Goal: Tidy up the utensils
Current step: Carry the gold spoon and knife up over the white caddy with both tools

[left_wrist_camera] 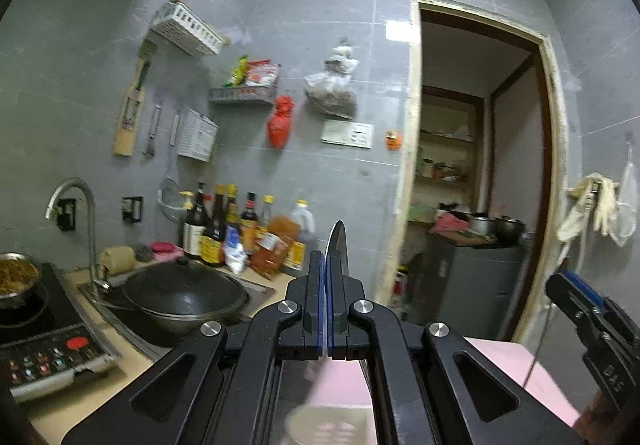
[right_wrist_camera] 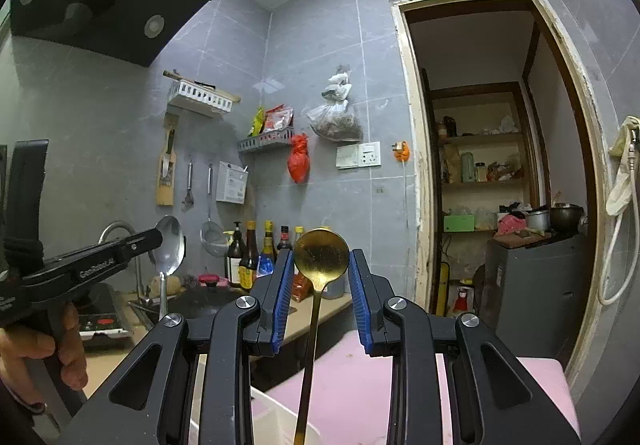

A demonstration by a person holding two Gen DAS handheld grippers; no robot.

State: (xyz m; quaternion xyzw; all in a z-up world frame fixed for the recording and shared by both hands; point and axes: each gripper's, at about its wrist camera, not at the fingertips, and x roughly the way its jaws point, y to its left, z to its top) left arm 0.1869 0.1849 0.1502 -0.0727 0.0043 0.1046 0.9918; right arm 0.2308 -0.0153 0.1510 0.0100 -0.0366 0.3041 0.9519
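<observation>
My left gripper (left_wrist_camera: 325,309) is shut on the bowl of a silver spoon (left_wrist_camera: 337,245), which shows edge-on above the fingers. In the right wrist view the same silver spoon (right_wrist_camera: 170,245) hangs handle-down from the left gripper (right_wrist_camera: 158,237). My right gripper (right_wrist_camera: 318,297) is open. A gold spoon (right_wrist_camera: 320,257) stands upright between its blue pads (right_wrist_camera: 282,293), touching neither; its handle runs down into a white container (right_wrist_camera: 276,421) on the pink surface (right_wrist_camera: 360,385). The right gripper also shows at the right edge of the left wrist view (left_wrist_camera: 584,301).
A black wok (left_wrist_camera: 184,297) sits in the sink under a faucet (left_wrist_camera: 76,213). An induction cooker (left_wrist_camera: 44,349) and a pot (left_wrist_camera: 16,273) lie at left. Sauce bottles (left_wrist_camera: 232,229) line the counter's back. An open doorway (left_wrist_camera: 480,165) is at right.
</observation>
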